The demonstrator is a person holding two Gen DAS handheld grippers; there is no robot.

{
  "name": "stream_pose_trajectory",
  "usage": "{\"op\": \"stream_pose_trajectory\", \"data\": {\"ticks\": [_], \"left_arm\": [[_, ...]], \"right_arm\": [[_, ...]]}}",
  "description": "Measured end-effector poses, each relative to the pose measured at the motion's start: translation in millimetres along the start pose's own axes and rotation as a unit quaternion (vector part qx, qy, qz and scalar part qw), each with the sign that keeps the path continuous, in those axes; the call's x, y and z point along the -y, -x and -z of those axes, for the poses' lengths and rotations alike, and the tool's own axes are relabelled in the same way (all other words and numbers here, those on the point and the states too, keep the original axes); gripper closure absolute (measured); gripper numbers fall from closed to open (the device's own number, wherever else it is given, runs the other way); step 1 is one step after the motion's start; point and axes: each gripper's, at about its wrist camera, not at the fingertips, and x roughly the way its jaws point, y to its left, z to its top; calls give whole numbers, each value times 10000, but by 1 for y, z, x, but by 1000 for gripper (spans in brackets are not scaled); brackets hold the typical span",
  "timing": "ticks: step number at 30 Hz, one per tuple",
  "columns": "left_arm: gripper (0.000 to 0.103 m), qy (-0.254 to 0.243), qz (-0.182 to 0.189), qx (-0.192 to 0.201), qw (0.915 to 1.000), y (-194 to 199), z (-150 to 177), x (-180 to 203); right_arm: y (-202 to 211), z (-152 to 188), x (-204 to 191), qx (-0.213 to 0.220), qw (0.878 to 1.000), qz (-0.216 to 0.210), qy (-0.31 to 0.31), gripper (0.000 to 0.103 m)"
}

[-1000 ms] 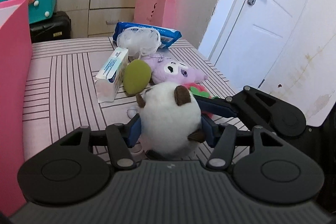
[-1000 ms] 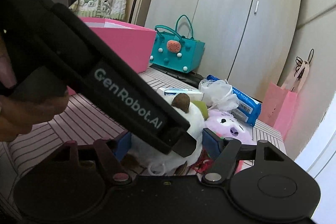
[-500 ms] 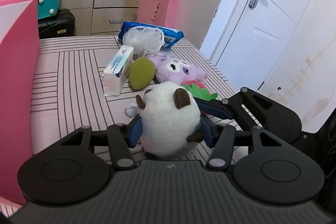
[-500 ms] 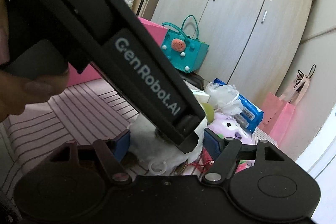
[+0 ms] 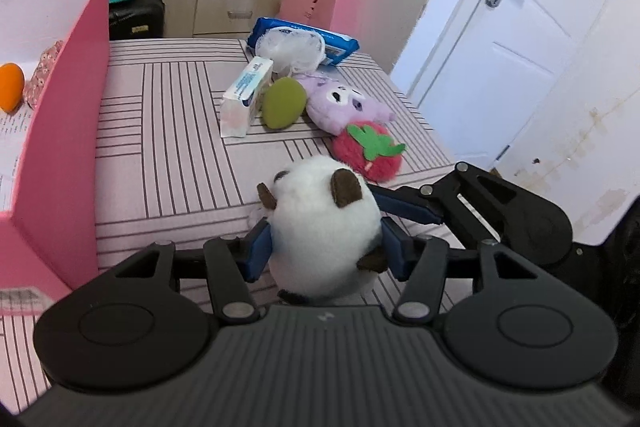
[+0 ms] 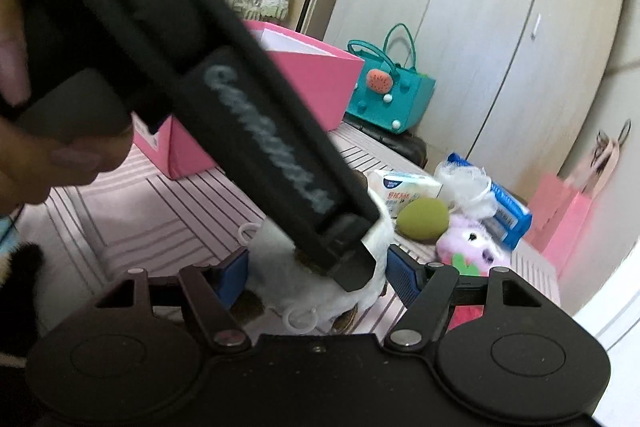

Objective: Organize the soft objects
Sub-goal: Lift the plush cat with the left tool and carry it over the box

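My left gripper (image 5: 325,249) is shut on a white round plush with brown ears (image 5: 324,227) and holds it above the striped pink table (image 5: 168,147). The same plush (image 6: 320,279) shows in the right wrist view between the blue pads of my right gripper (image 6: 316,277), whose jaws stand wide of it; the left gripper's body crosses in front and hides much of it. A red strawberry plush (image 5: 370,151), a purple plush (image 5: 344,103) and a green pad (image 5: 282,103) lie farther back.
An open pink box (image 5: 60,131) stands at the left, holding an orange ball (image 5: 10,87) and a floral fabric item (image 5: 42,75). A tissue pack (image 5: 246,97), white mesh sponge (image 5: 292,49) and blue wipes pack (image 5: 336,41) lie behind. A white door (image 5: 500,27) is at the right.
My left gripper has lifted the white plush up and back from the pile, uncovering the strawberry plush. The pink box's inside has come into view. My right gripper stays open around the plush.
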Motion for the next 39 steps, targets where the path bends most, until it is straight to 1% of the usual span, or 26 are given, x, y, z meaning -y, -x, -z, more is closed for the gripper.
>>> {"op": "stream_pose_trajectory", "data": {"ticks": [4,6,9,12,17,23,28,31,36,39], "left_arm": [[47,49,104,-249,9996,7,0,-3],[46,68,160,-366,9992,9,0,-6],[46,68,129,-589,9982,14,2,-10],[46,125,104,-836,9964,18,1,-14],[47,406,75,-1153,9925,31,3,-24],[47,742,25,-1262,9892,60,5,-34],[47,894,-37,-1312,9873,87,7,-42],[47,1051,-53,-1308,9858,104,9,-50],[47,1236,-184,-1099,9861,133,11,-62],[47,1289,-330,-944,9866,149,10,-69]], "right_arm": [[5,-6,4,-166,9993,-181,-265,27],[0,-7,5,-264,9987,-265,-359,27],[-4,-10,4,-385,9965,-500,-546,28],[-12,-15,5,-567,9931,-749,-703,28],[-13,-29,-2,-894,9844,-1181,-950,29],[-12,-52,-9,-1072,9736,-1668,-1131,30],[-7,-73,-20,-1126,9663,-2015,-1140,30],[-7,-88,-24,-1184,9593,-2267,-1196,31],[-4,-107,-36,-1160,9530,-2558,-1141,32],[-6,-121,-45,-1056,9543,-2622,-967,33]]}}
